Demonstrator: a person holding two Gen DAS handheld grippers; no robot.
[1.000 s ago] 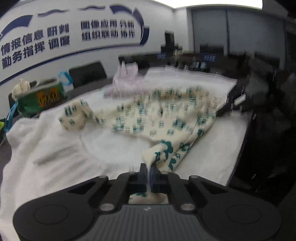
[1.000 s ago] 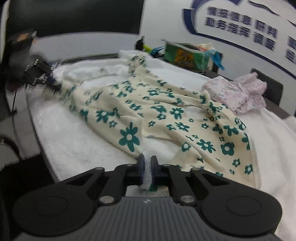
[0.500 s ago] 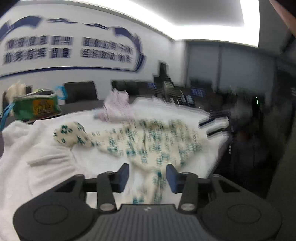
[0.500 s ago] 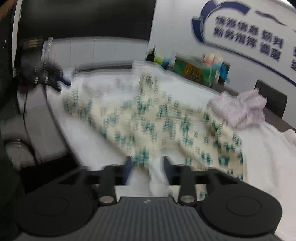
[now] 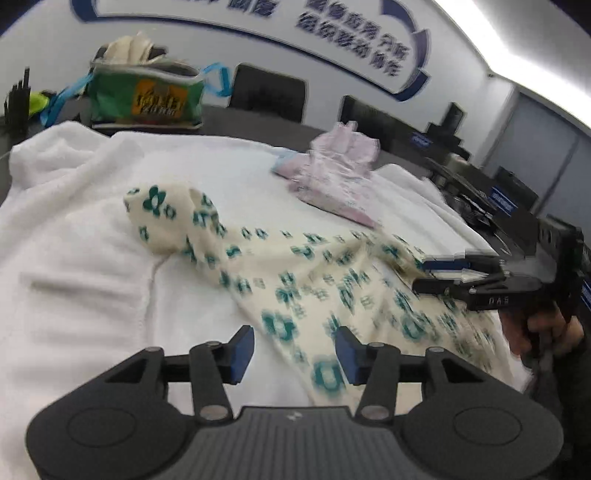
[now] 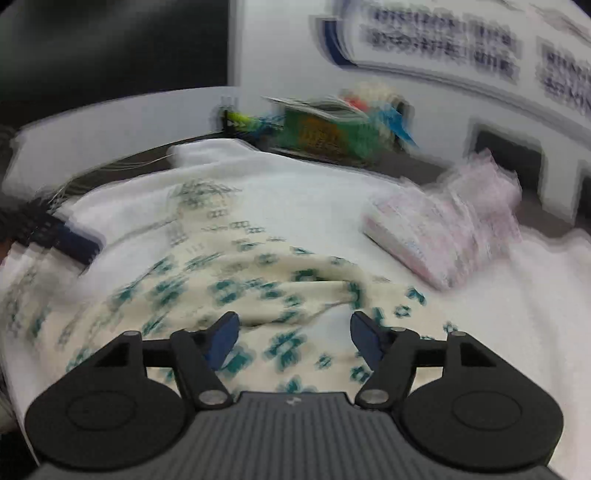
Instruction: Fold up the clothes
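Left wrist view is showing a desk (image 5: pixel 258 114) draped in a white towel (image 5: pixel 74 258), dark desktop peeking out at the far edge. Behind it a white wall is carrying blue lettering (image 5: pixel 351 33), black chairs (image 5: pixel 267 92) are lining up along it, and a green bag (image 5: pixel 147 99) with blue handles is sitting at the far left corner. A pink garment (image 5: pixel 332 177) is lying bunched on the towel, far side, well apart from both grippers.

Left gripper (image 5: pixel 295 354) is hovering low over the near edge of the towel, jaws spread wide, gripping nothing, with cloth showing in the gap between them. Right gripper (image 6: pixel 293 332) is doing the same in its own blurred view: jaws wide apart, poised just above the cloth. From the left camera that right gripper is reaching in from the right edge, level with the desk, the person's hand (image 5: pixel 535 332) wrapped around its grip.

The shirt (image 5: pixel 314 288), cream with green flowers, is lying loose on the towel between the two grippers. Its long axis is running diagonally in the left view, from a rounded, bunched end at far left down to the near right edge of the desk. It is looking rumpled, not flat, with a raised fold across the middle in the right wrist view (image 6: pixel 277 280).
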